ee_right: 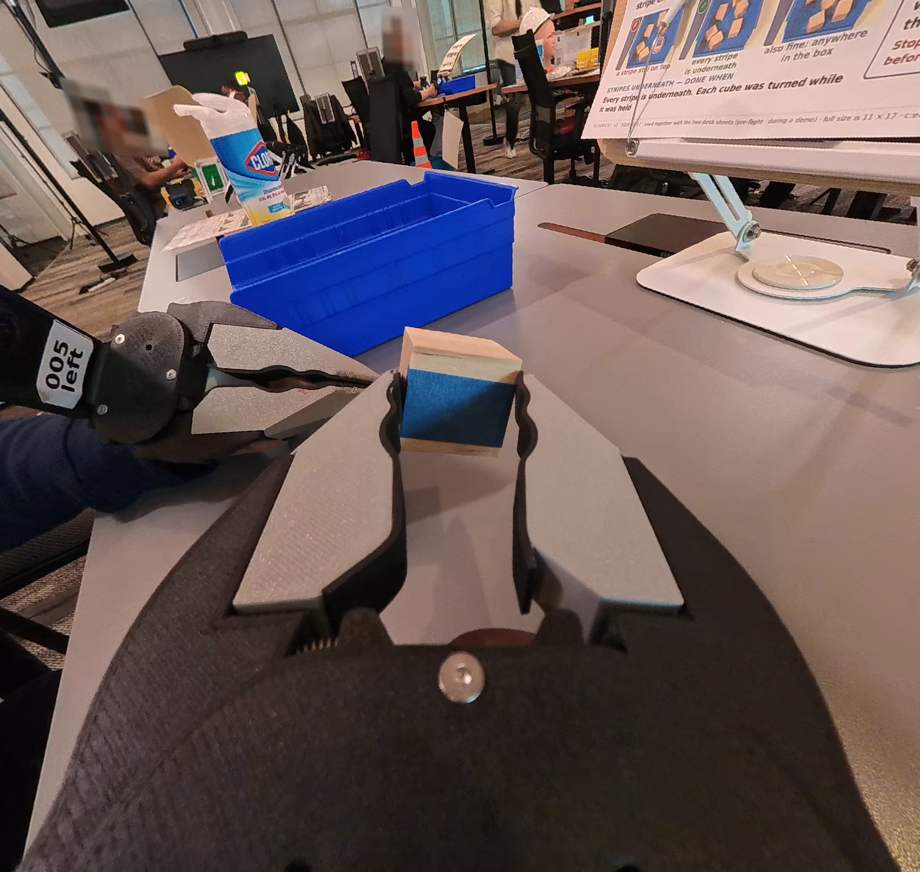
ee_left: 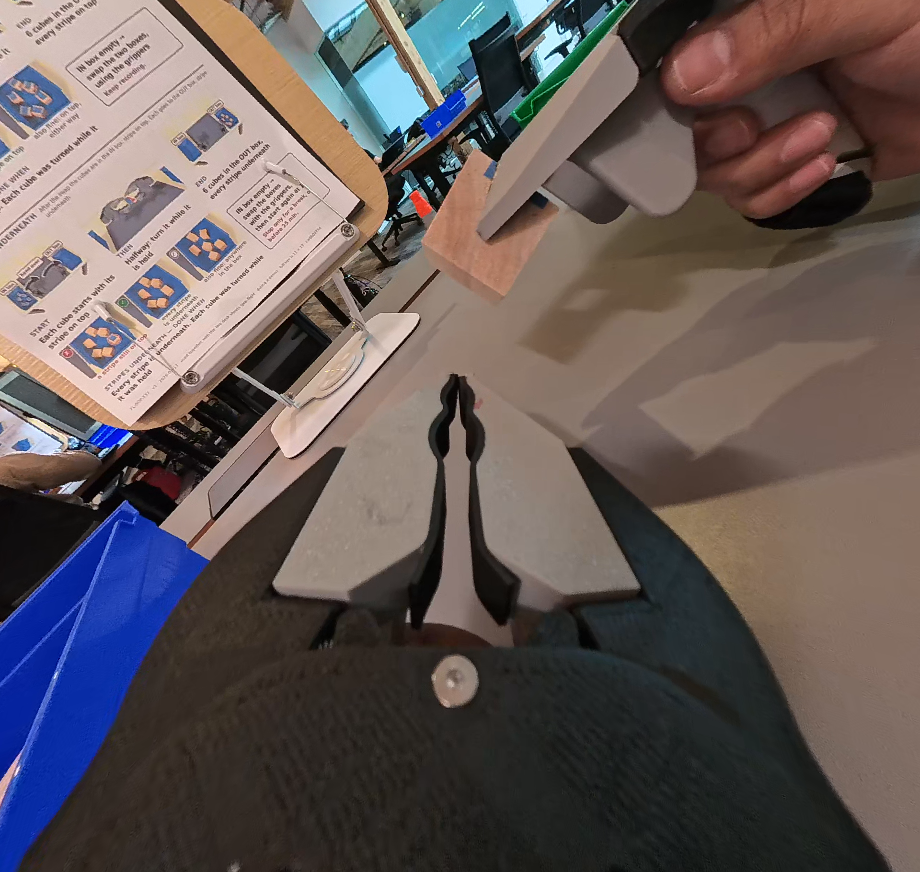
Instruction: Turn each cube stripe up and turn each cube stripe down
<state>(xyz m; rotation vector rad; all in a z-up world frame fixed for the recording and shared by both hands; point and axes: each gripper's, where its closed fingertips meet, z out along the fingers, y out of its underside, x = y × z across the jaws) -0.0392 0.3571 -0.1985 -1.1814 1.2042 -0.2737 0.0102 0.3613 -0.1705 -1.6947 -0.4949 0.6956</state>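
Observation:
My right gripper [ee_right: 455, 390] is shut on a wooden cube [ee_right: 458, 358] and holds it above the grey table, its blue stripe [ee_right: 455, 407] facing the camera. The same cube [ee_left: 473, 255] shows in the left wrist view at the upper right, clamped in the right gripper [ee_left: 517, 216] held by a hand. My left gripper [ee_left: 459, 379] is shut and empty, its tips just below and left of the cube. It also shows in the right wrist view [ee_right: 368, 379], its tips beside the right gripper's left finger.
A blue bin [ee_right: 378, 255] stands on the table beyond the cube; a blue bin wall [ee_left: 74, 649] is at my left. An instruction sheet on a white stand [ee_right: 796, 295] is at the right. A wipes canister [ee_right: 249, 171] stands behind the bin.

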